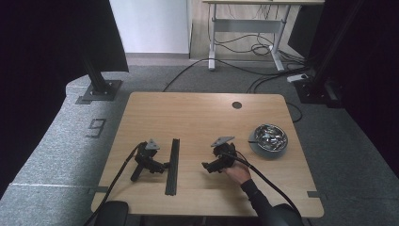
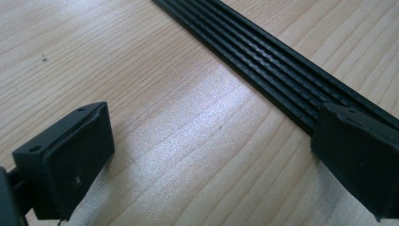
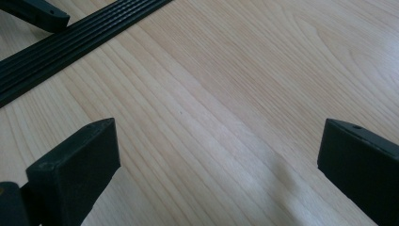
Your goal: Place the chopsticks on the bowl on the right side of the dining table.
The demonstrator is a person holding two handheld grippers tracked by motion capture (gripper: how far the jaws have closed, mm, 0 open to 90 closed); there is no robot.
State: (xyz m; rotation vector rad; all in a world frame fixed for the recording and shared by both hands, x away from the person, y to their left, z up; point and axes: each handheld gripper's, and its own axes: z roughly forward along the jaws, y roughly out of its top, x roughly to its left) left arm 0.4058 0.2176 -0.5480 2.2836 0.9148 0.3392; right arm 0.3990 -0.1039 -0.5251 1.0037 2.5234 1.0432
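Observation:
A long black ribbed strip lies lengthwise on the wooden table, left of centre. My left gripper rests on the table just left of the strip and points at it. In the left gripper view its jaws stand wide apart, open, with bare wood between them and one jaw over the strip's edge. A hand holds my right gripper right of the strip, pointing left. It is open over bare wood, with the strip farther off.
A shiny metal bowl sits on a grey round base near the table's right edge. A dark round hole marks the far side of the tabletop. Cables trail from both grippers toward the near edge.

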